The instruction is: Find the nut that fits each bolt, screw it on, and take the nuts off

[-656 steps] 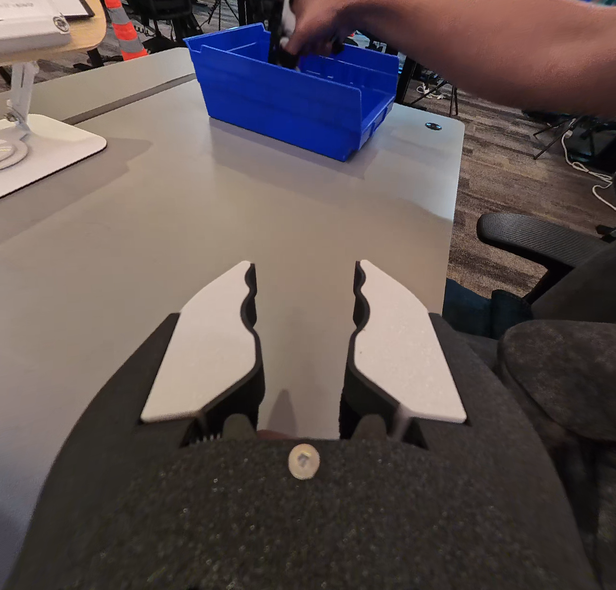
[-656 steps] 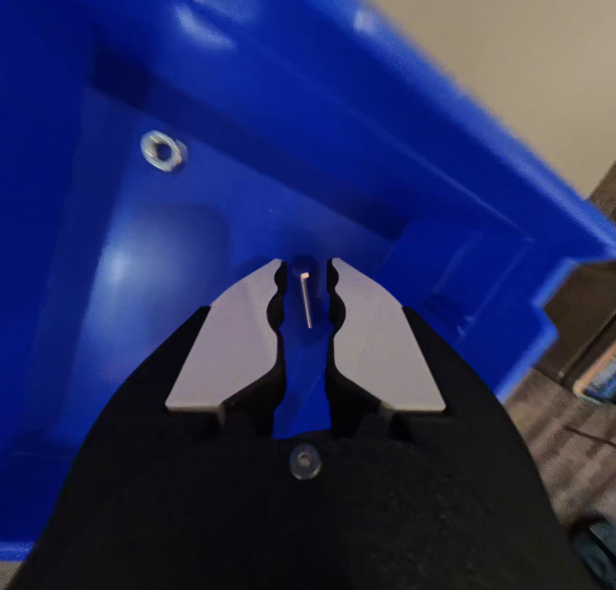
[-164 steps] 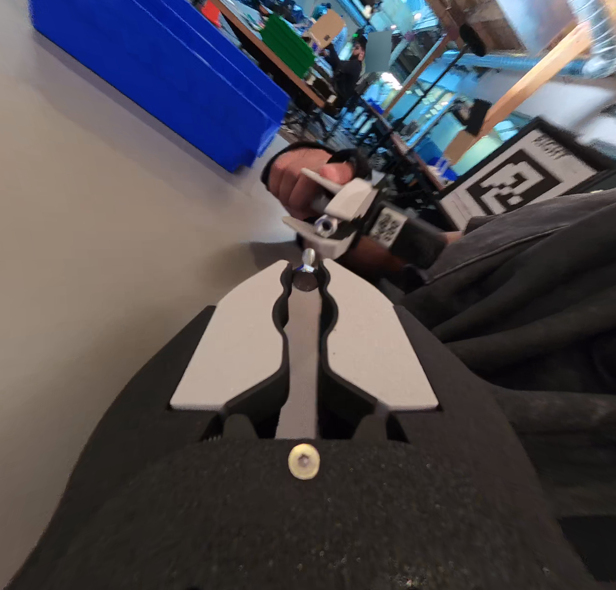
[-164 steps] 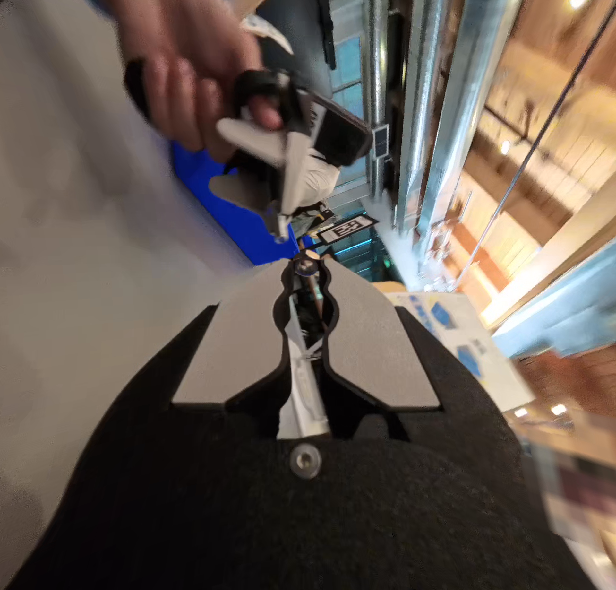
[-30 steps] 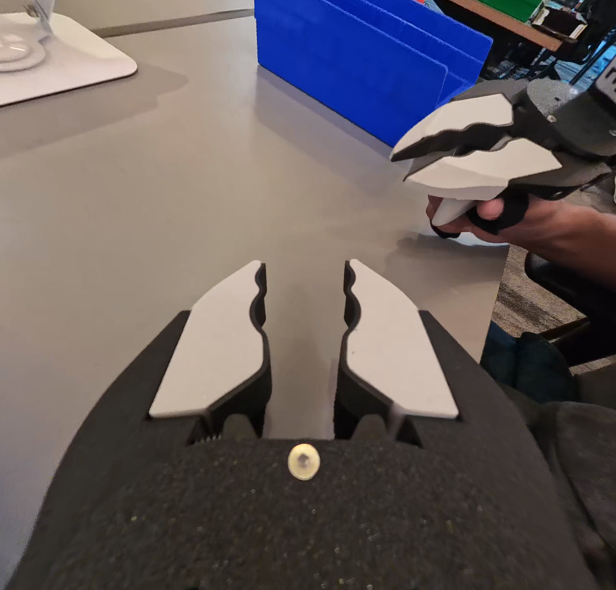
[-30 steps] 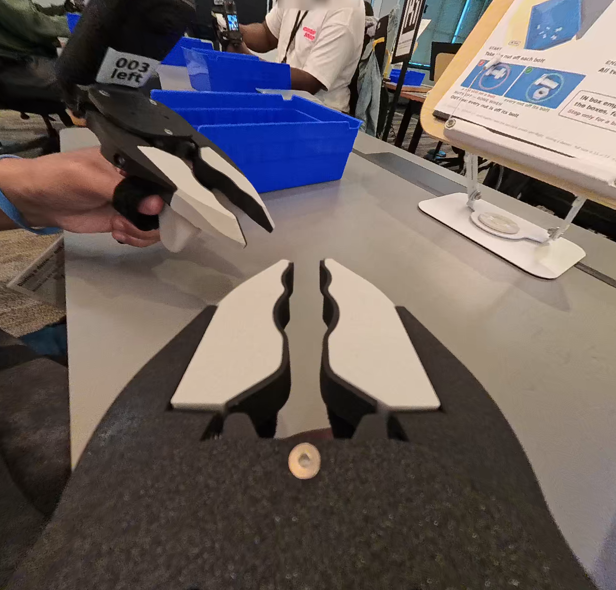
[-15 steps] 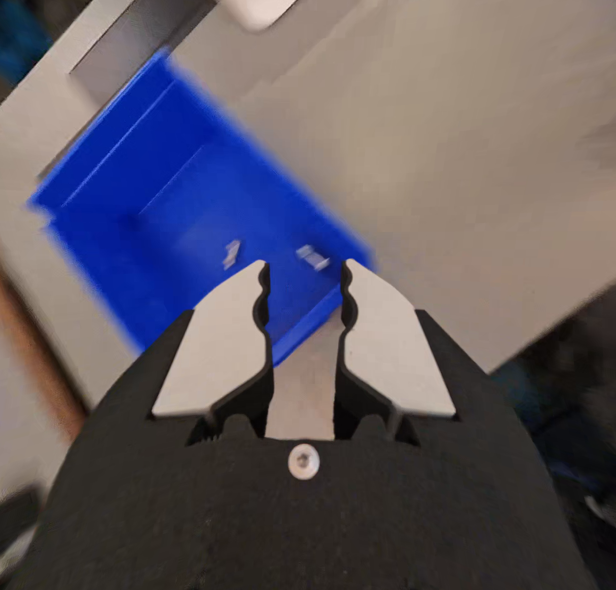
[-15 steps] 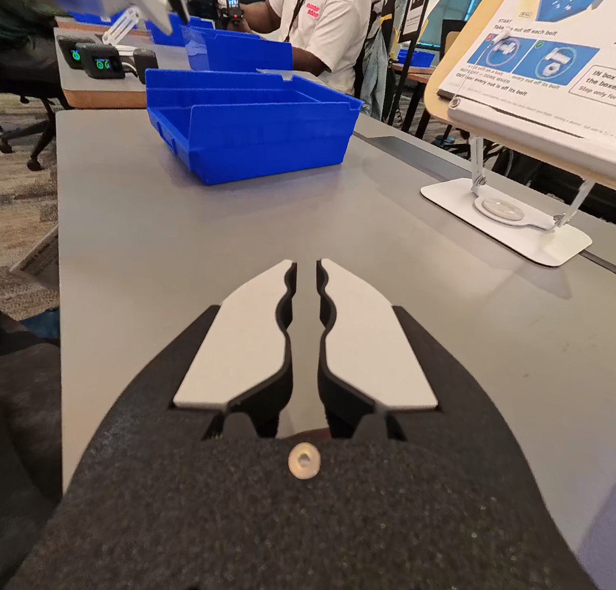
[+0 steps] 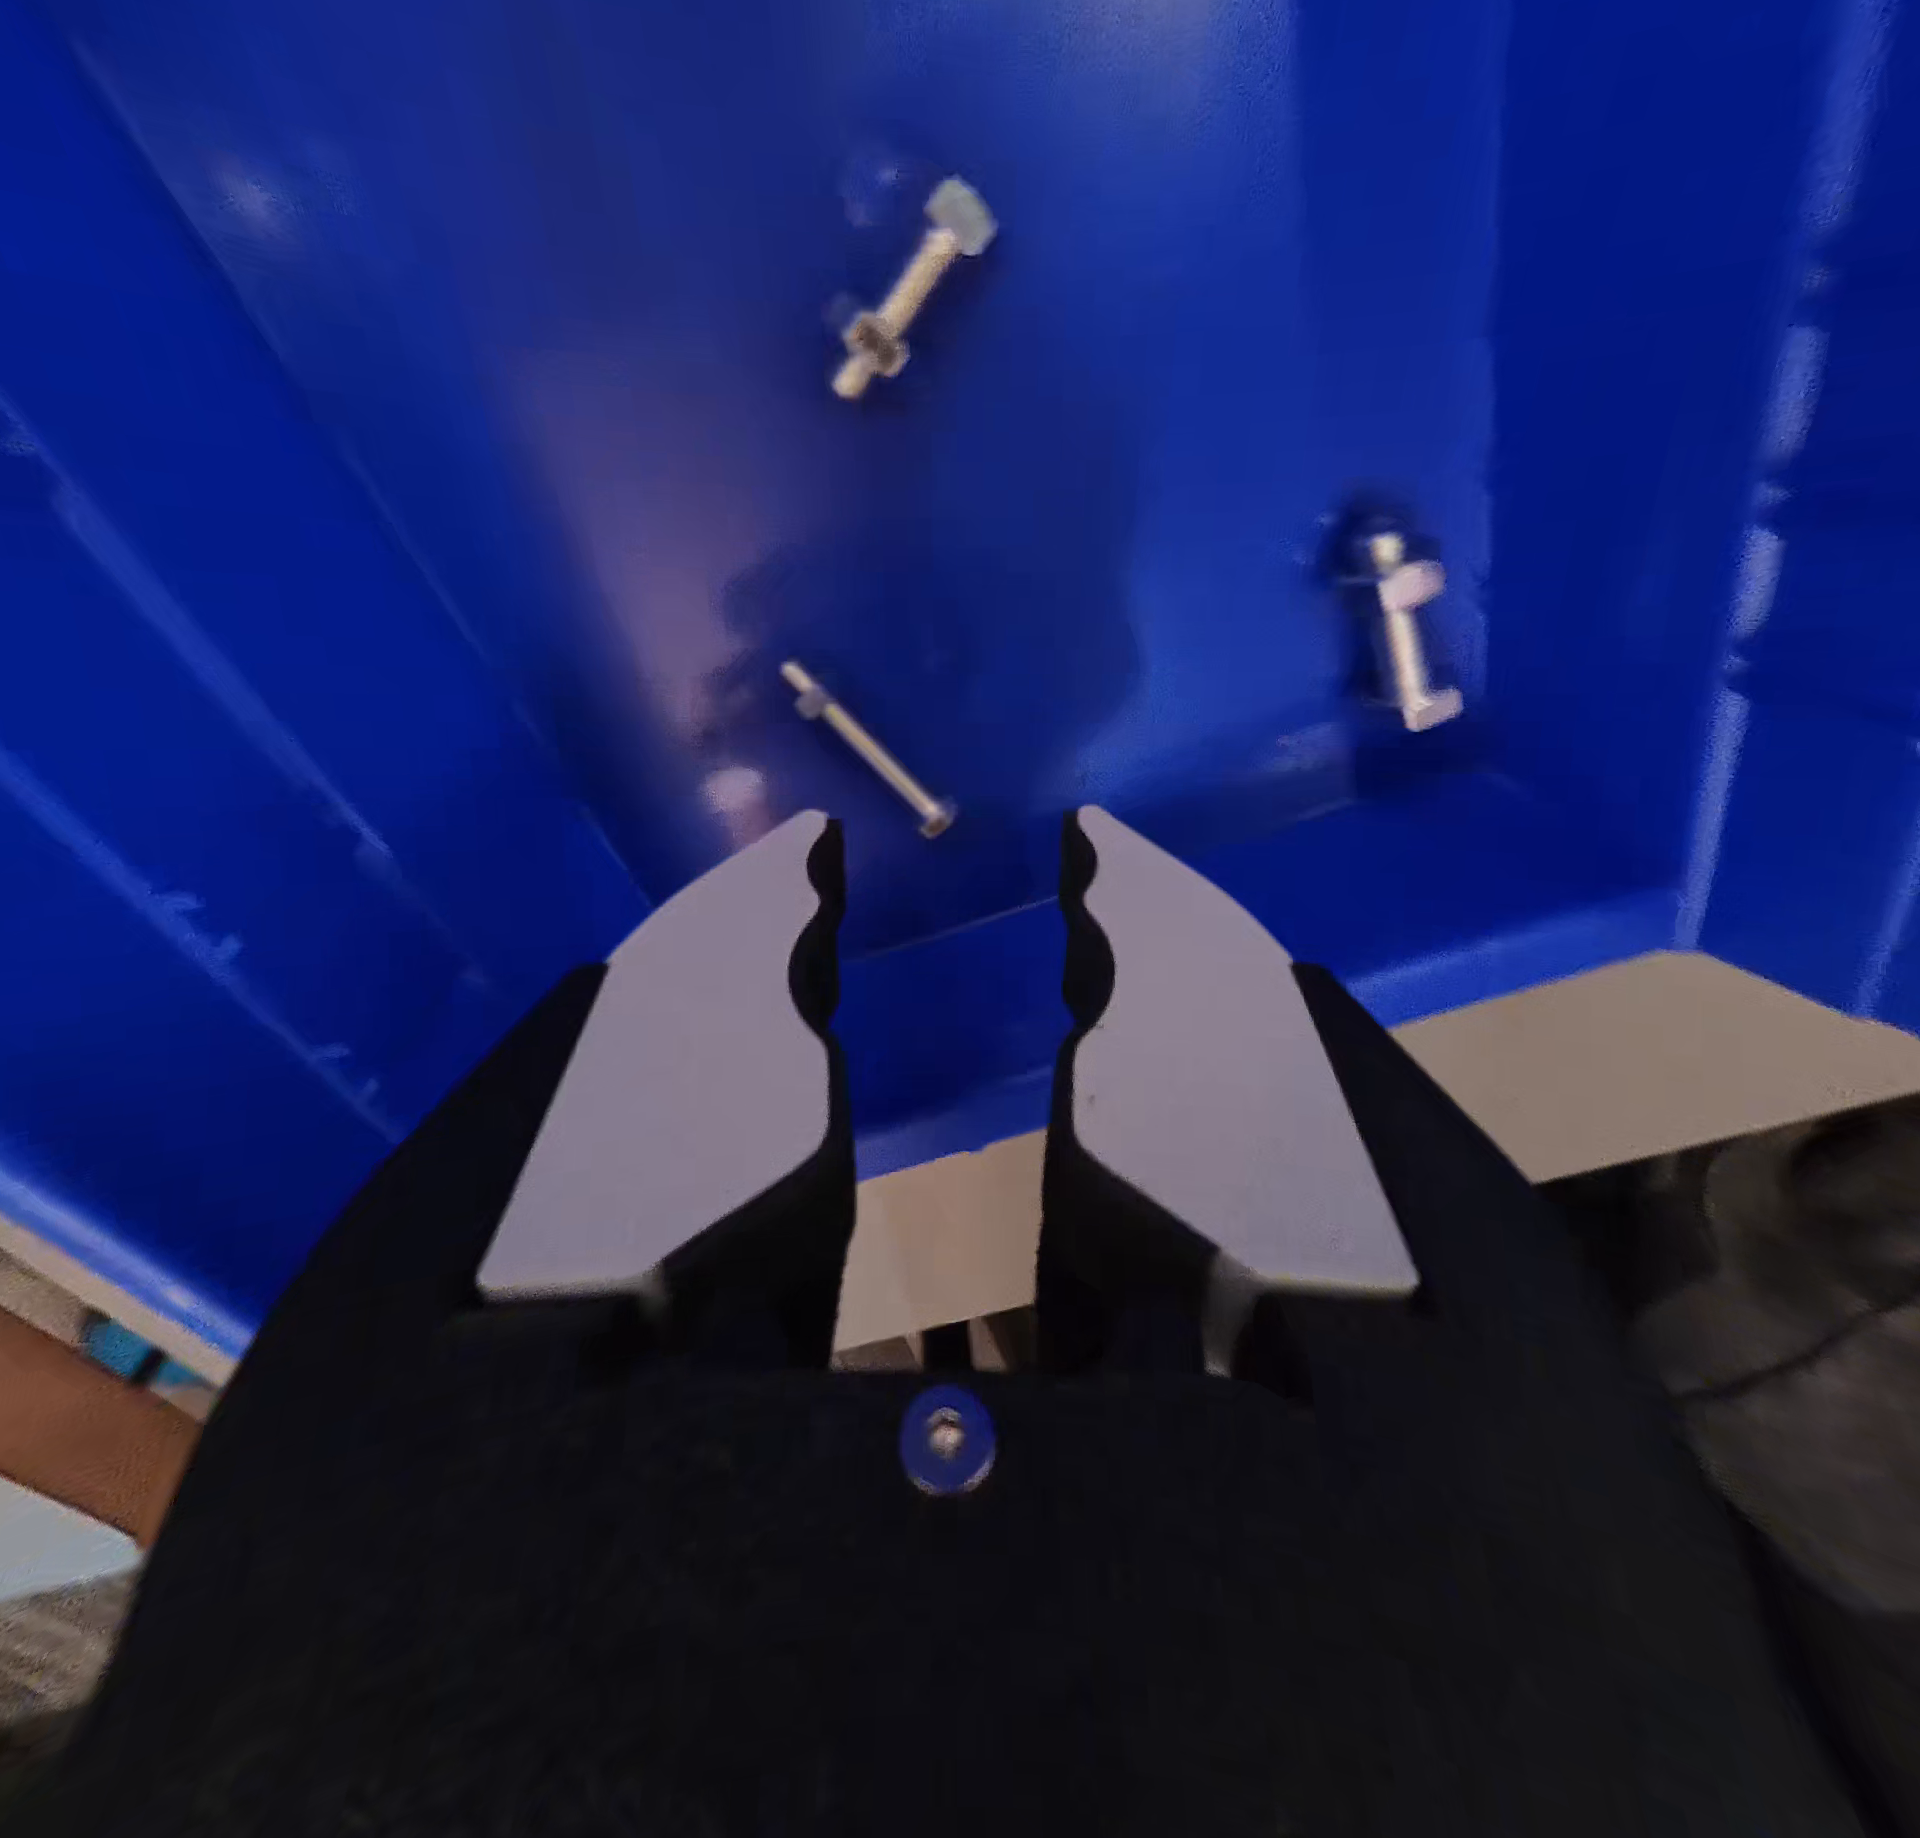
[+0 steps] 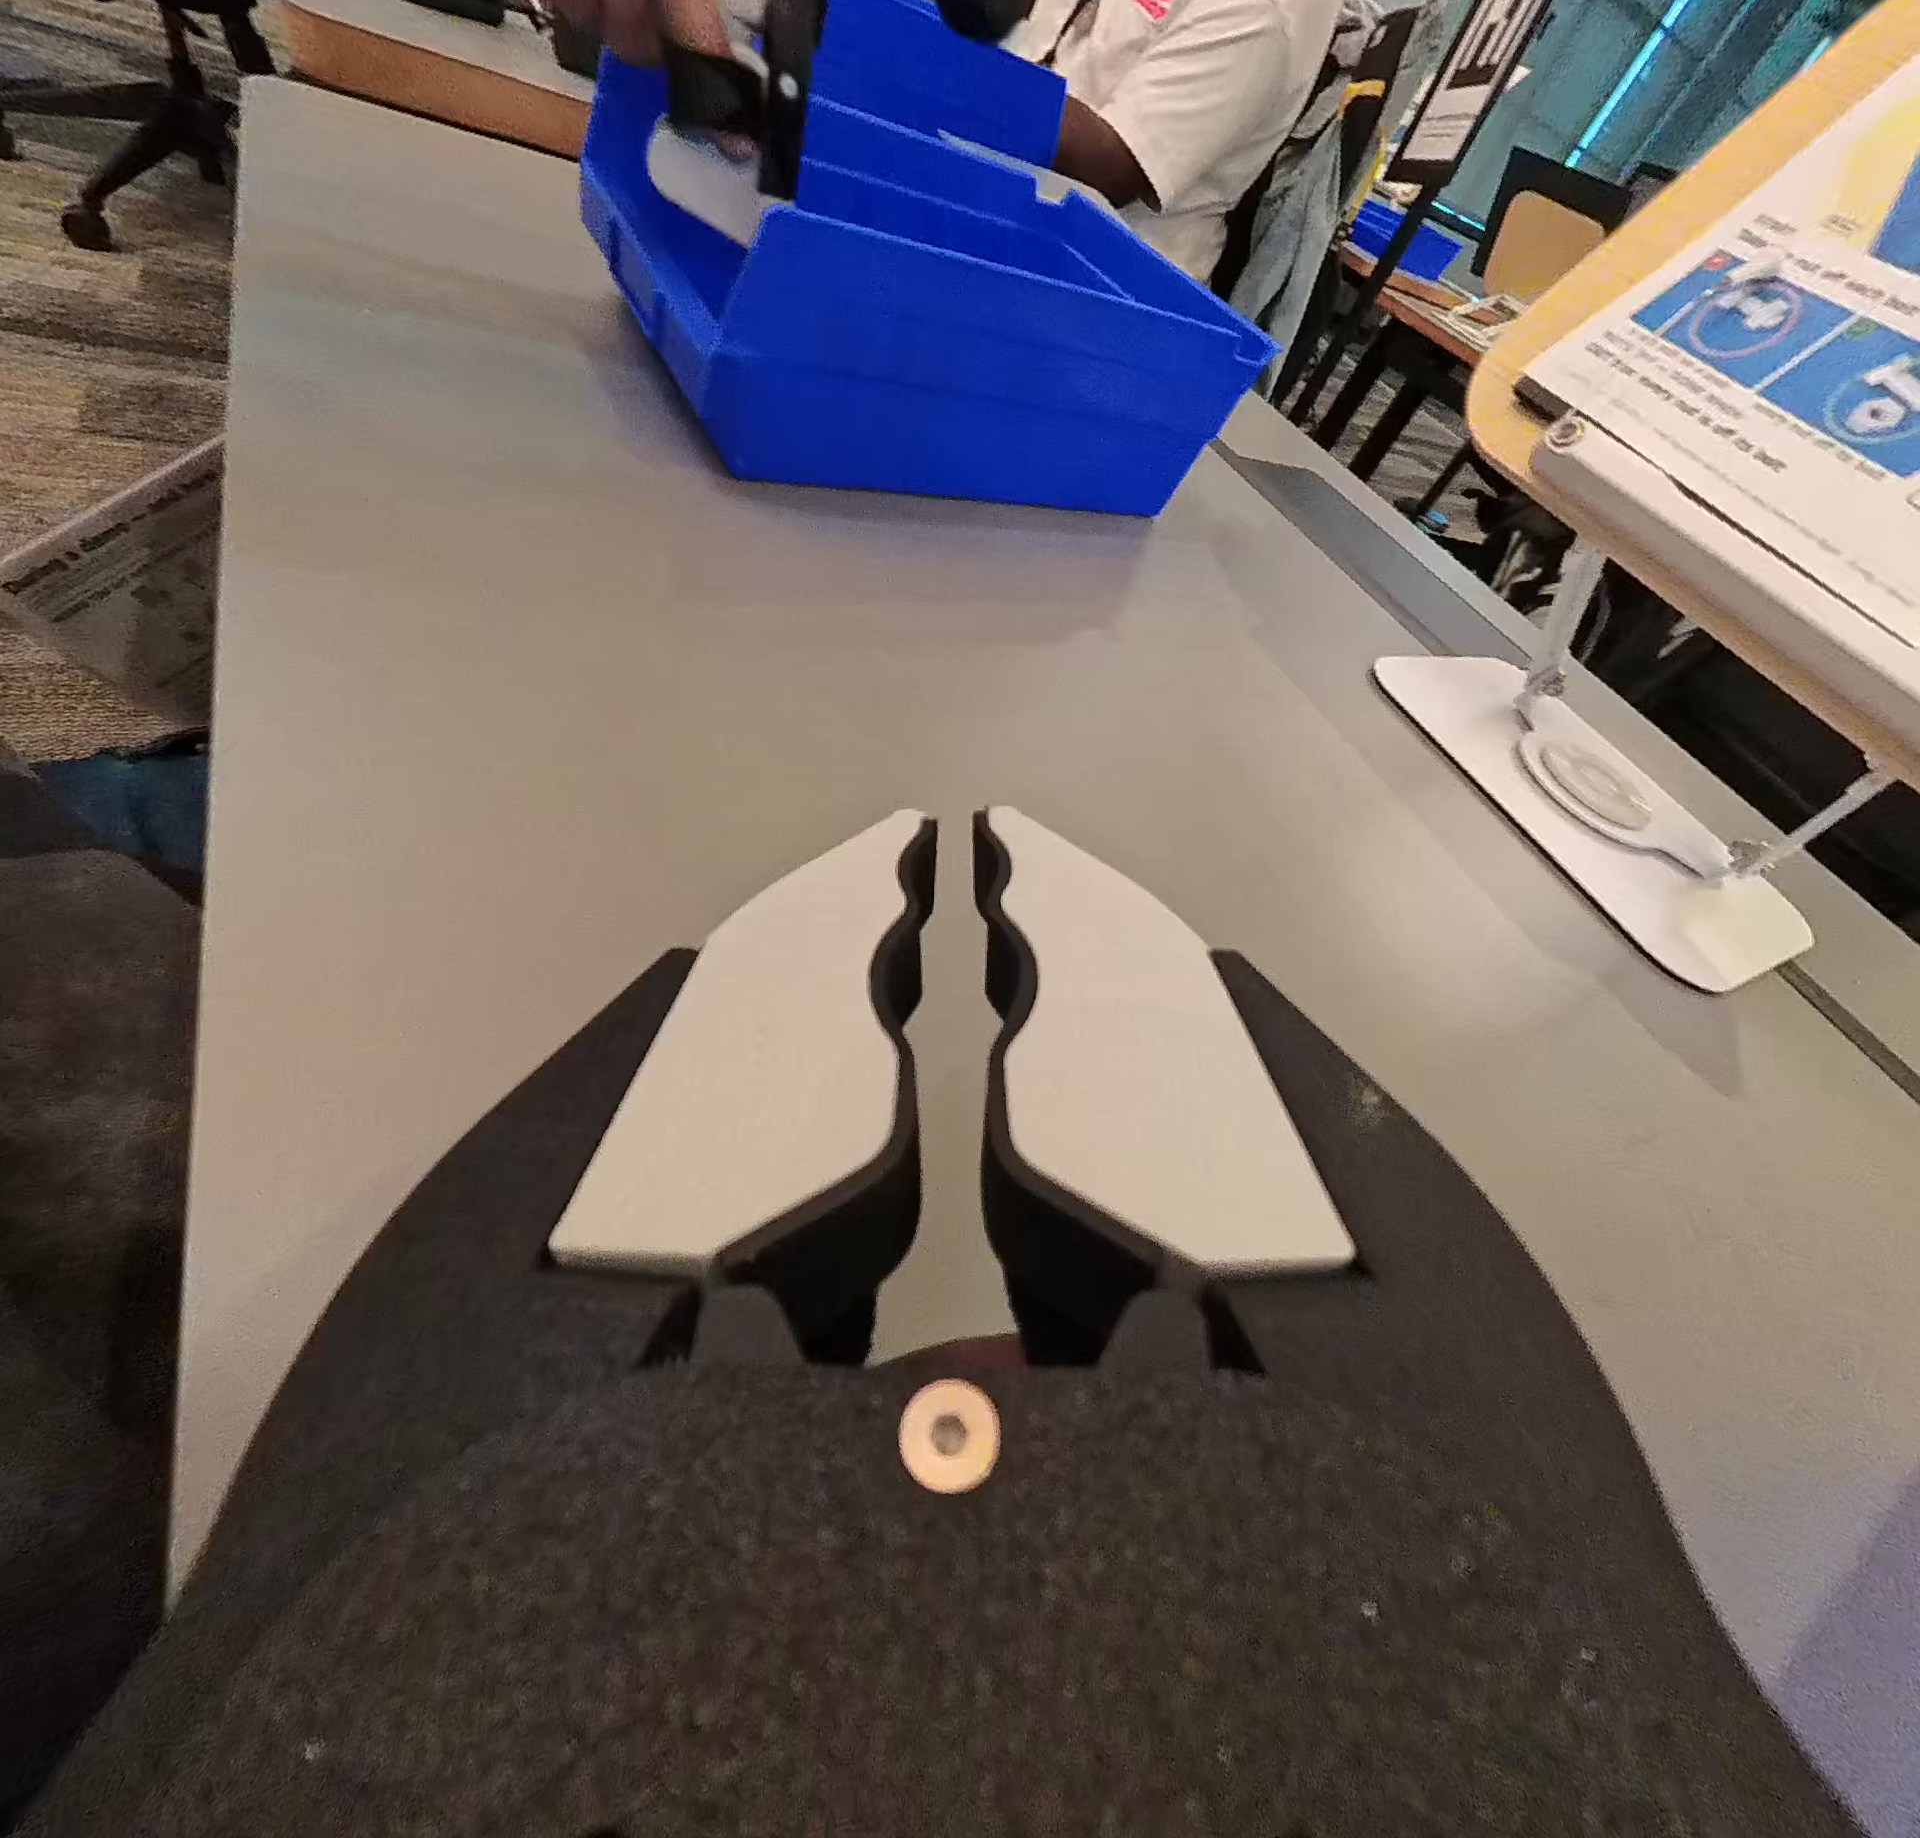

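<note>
The task is barely begun, by my reading: three steel bolts lie loose on the glossy floor of the blue plastic bin, each apparently carrying a nut.

- **Nearest:** thin bolt.
- **Farther in:** thicker bolt.
- **Right:** blurred bolt.
- **Left hand-held gripper**: open, empty, above the bin.
- **Right hand-held gripper**: nearly closed, empty, over the matte grey worktop.

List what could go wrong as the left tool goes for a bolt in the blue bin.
1. The thin bolt lies flat on the blue bin floor, so the open left tool may skid off it.
2. The left view is blurred, suggesting fast motion; the tool could strike the floor.
3. The right tool sits far off, nearly closed, unready to help.
</note>
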`<action>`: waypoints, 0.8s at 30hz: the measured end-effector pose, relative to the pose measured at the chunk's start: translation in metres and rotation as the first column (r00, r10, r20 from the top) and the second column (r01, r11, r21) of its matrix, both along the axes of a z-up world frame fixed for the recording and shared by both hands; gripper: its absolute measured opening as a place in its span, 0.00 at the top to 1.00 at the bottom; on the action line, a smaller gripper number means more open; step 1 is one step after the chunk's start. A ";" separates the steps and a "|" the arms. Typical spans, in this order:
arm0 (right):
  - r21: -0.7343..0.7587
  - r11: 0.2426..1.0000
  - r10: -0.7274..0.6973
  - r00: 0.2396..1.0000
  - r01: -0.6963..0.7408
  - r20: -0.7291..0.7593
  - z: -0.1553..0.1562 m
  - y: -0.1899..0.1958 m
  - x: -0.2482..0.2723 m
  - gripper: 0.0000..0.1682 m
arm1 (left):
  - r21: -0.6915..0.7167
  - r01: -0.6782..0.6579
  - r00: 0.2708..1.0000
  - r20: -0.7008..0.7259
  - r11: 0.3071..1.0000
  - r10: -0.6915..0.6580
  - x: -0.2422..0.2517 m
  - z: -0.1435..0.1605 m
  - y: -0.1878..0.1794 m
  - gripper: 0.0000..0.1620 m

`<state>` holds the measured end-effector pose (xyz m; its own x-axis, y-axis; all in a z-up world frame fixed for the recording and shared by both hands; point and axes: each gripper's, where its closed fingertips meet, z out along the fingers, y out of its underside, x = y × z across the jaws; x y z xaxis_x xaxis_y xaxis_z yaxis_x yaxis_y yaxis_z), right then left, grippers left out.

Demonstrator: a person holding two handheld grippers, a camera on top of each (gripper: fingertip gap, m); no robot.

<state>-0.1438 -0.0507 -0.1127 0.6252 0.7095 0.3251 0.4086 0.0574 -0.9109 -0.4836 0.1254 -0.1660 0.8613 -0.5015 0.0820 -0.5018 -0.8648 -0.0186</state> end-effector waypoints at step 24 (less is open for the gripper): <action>0.003 1.000 -0.009 1.000 0.009 0.003 0.006 -0.009 0.003 0.98 | 0.297 -0.004 0.999 -0.037 0.955 0.015 0.006 0.017 0.022 0.97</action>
<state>-0.1405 -0.0599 -0.1062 0.6304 0.7030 0.3292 0.4118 0.0566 -0.9095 -0.4779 0.1478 -0.1489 0.8657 -0.4898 -0.1032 -0.4990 -0.8279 -0.2561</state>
